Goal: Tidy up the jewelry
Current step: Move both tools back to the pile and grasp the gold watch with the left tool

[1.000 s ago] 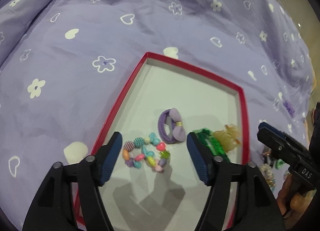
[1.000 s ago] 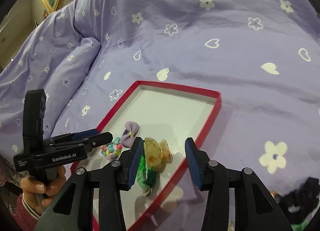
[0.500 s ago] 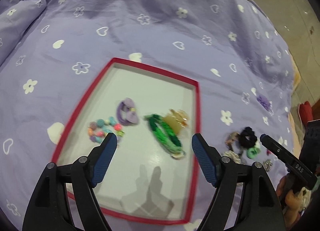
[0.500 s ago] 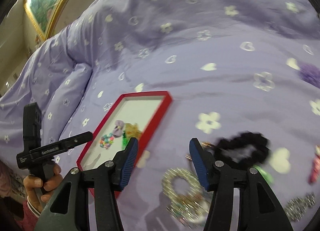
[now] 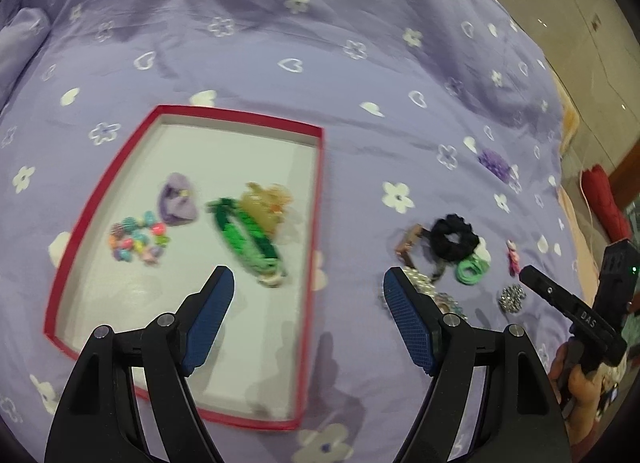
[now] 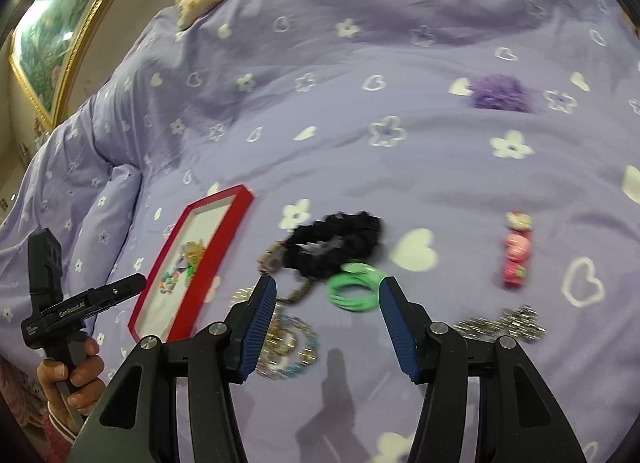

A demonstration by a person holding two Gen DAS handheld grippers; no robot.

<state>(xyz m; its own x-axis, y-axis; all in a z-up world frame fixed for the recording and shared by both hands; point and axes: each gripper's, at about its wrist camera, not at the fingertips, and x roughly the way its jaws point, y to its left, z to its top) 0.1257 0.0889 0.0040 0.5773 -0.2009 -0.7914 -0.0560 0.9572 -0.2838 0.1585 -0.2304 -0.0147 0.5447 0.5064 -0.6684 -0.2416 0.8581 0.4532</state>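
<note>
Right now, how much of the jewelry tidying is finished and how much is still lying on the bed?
Done: the red tray holds a beaded bracelet, a purple bow, a green braided band and an amber clip.

In hand: nothing. The right gripper hangs open over the green hair ties; the left gripper is open too.

Left on the bedspread: a black scrunchie, a pink charm, a purple pom and sparkly pieces.

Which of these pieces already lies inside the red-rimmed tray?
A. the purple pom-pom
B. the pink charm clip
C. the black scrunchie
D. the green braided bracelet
D: the green braided bracelet lies on the white floor of the red-rimmed tray, while the black scrunchie, pink charm clip and purple pom-pom rest outside it on the lilac bedspread.
</note>
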